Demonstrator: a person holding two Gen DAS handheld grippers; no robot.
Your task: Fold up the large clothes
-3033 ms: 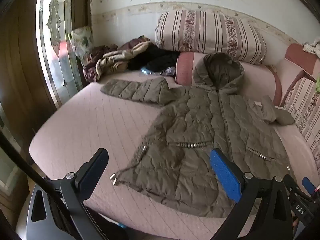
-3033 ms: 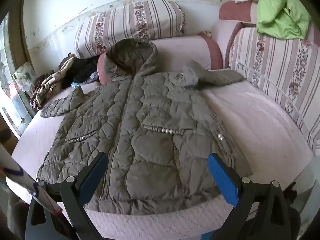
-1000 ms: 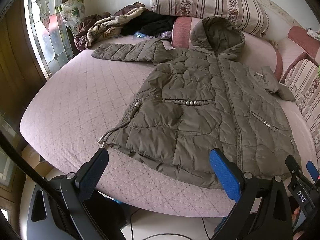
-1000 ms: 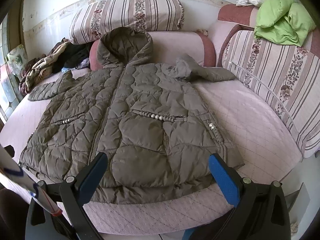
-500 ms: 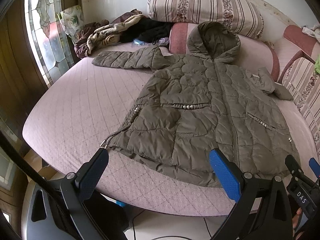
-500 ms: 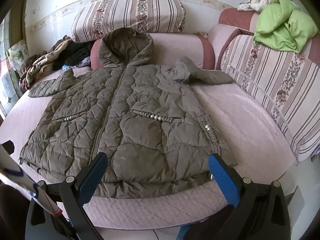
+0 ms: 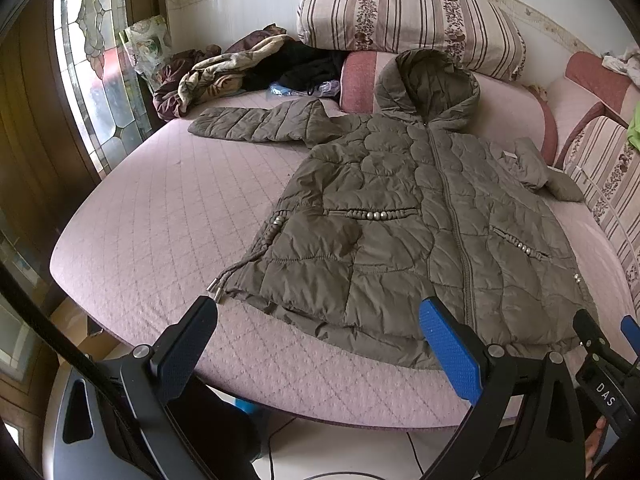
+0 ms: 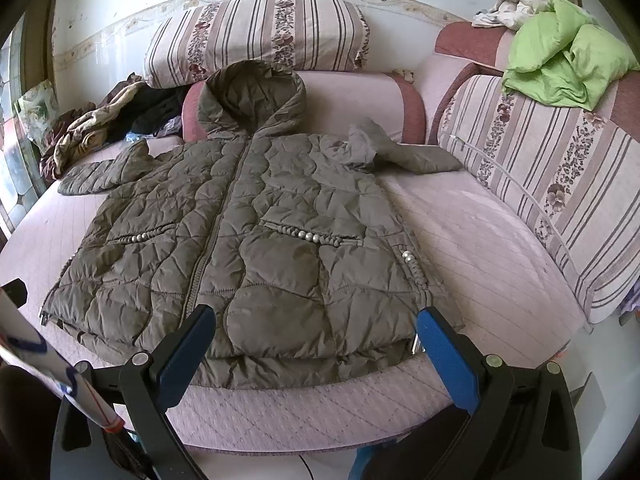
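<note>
An olive quilted hooded jacket [image 7: 400, 216] [image 8: 248, 240] lies flat, front up and zipped, on a pink quilted bed [image 7: 152, 232] [image 8: 480, 248]. Its hood rests against a pink bolster. One sleeve [image 7: 256, 122] stretches out to the left; the other sleeve [image 8: 412, 154] lies bent toward the right. My left gripper [image 7: 318, 332] hangs open just short of the hem's left part, touching nothing. My right gripper [image 8: 316, 336] is open too, over the hem's right half, empty.
A striped pillow [image 7: 408, 20] leans on the back wall. A heap of clothes [image 7: 240, 68] sits at the bed's far left by a stained-glass window [image 7: 96, 64]. Striped cushions [image 8: 552, 184] line the right side, with a green blanket [image 8: 564, 64] on top.
Both grippers have tilted up and drawn slightly nearer the hem, so the jacket sits lower in view. The jacket itself has not moved, and both grippers stay open.
</note>
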